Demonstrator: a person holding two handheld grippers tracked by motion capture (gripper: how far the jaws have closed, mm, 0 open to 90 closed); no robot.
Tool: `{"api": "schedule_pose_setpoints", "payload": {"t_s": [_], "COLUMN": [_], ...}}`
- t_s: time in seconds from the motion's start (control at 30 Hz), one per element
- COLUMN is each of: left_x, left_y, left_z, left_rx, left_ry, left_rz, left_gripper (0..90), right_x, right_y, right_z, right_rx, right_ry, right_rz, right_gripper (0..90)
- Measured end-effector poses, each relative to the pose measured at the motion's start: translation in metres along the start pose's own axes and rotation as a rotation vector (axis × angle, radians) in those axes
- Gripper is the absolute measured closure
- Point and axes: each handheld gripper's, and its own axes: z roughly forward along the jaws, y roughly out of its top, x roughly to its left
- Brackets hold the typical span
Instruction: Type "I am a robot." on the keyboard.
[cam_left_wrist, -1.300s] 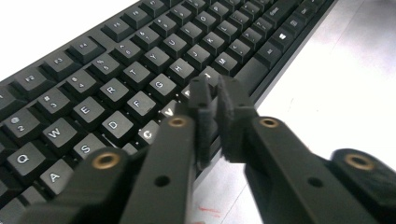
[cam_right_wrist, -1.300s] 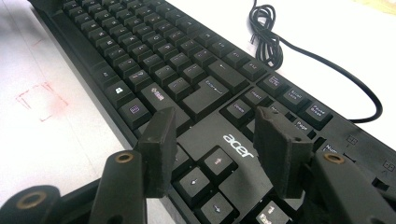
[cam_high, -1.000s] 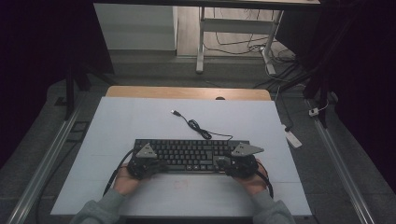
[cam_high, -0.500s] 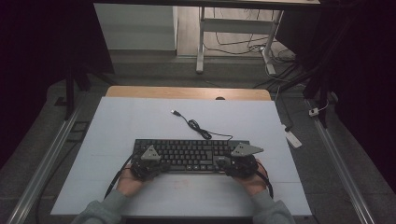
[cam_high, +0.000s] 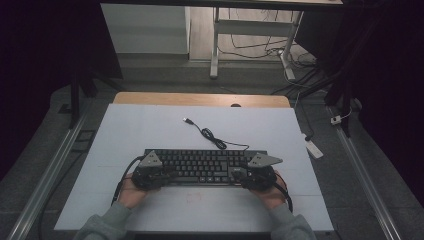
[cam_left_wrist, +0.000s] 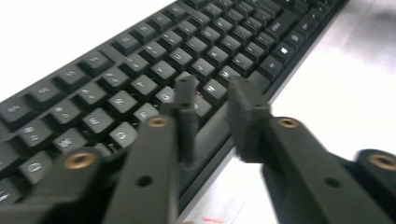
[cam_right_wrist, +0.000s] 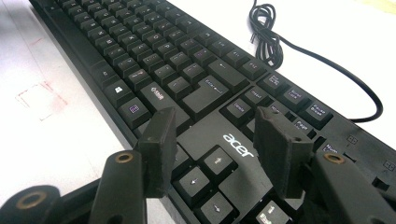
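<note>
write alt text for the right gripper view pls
The right gripper hangs open just above the right end of a black keyboard, its two jaws to either side of the brand logo above the arrow keys. The keyboard lies on a white table, and its coiled black cable trails beyond it.

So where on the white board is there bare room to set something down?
Bare: the board's left part, its far right beyond the cable, and the near strip between the person's arms. Crowded: the keyboard, with the left gripper and right gripper over its ends.
</note>
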Motion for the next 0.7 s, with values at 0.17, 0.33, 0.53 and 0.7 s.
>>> {"api": "schedule_pose_setpoints", "payload": {"t_s": [0.17, 0.33, 0.53, 0.7], "left_x": [0.011, 0.020, 0.027, 0.030], "left_y": [-0.002, -0.005, -0.008, -0.009], "left_z": [-0.009, -0.013, -0.018, -0.020], "left_rx": [-0.015, -0.012, -0.015, -0.018], "left_ry": [0.025, 0.044, 0.062, 0.071], "left_rz": [-0.050, -0.082, -0.111, -0.118], "left_gripper": [52.1, 46.7, 45.0, 44.2], "right_x": [0.000, 0.000, 0.000, 0.000], "right_y": [0.000, 0.000, 0.000, 0.000], "right_z": [0.000, 0.000, 0.000, 0.000], "right_rx": [0.000, -0.001, 0.000, 0.002], "right_ry": [0.000, 0.001, 0.001, 0.000], "right_rz": [0.001, 0.002, 0.001, -0.001], "right_gripper": [49.7, 49.6, 49.6, 49.6]}}
